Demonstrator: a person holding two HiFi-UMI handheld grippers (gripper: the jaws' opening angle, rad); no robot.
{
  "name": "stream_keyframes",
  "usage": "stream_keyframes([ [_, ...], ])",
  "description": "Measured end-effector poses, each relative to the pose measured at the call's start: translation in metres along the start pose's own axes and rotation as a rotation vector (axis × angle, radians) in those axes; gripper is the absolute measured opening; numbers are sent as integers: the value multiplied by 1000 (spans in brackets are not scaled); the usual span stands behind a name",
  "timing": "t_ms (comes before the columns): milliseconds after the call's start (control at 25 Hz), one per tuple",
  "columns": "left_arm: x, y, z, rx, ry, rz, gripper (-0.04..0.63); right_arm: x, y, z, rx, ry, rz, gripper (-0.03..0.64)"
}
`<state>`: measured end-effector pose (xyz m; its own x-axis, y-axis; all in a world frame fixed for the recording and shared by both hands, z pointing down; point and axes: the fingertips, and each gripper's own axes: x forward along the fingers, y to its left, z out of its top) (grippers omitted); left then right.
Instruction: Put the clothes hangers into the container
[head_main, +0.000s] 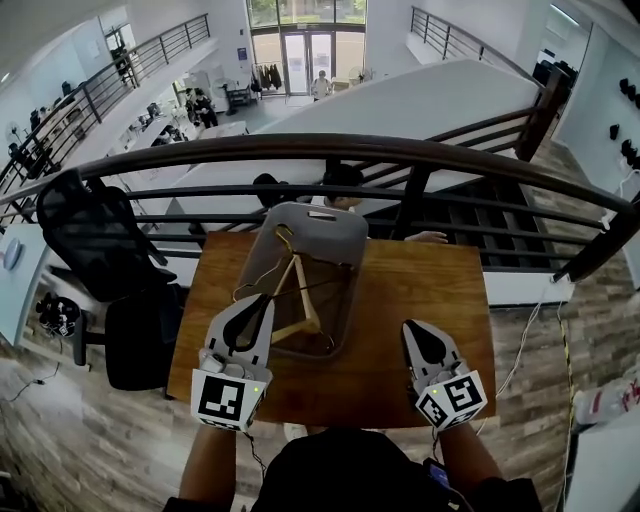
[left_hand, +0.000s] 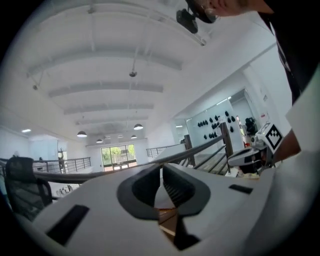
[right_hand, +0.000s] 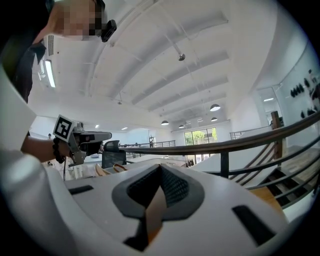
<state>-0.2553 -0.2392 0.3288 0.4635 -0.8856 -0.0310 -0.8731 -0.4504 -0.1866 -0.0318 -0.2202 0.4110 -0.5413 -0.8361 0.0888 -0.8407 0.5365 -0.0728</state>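
While both grippers hover over the near side of the tabletop (head_main: 430, 290), the hangers (head_main: 300, 300) lie piled in the gray container (head_main: 330, 228) at the far middle. No hanger shows on the bare wood outside it, so the task looks done or nearly so. Left gripper (head_main: 264, 302): jaws closed together, nothing between them, tip in line with the container's near left corner. Right gripper (head_main: 413, 327): jaws also closed, empty, well to the right of the container. Each gripper view confirms this, with the pads meeting and only wood seen below.

Handling, judged: pale wooden hangers with thin wire hooks, so light and stiff, with smooth arms that could slip in a pinch. The hooks look apt to snag on each other or on the container's rim. The best hold is probably across an arm near the neck, where the wood is thickest and the weight balances.

Count: one container, one tabletop, two grippers. Two hooks can be made out, so at least two hangers. They overlap and the exact number is unclear.
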Motion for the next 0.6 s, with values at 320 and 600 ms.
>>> stream_keyframes([
  [320, -38, 15, -15, -305, -124, 6, 26, -6, -9, -5, 19, 1, -20, -6],
  [600, -48, 3, -41, -248, -70, 36, 26, -8, -10, -8, 19, 3, -26, -8],
])
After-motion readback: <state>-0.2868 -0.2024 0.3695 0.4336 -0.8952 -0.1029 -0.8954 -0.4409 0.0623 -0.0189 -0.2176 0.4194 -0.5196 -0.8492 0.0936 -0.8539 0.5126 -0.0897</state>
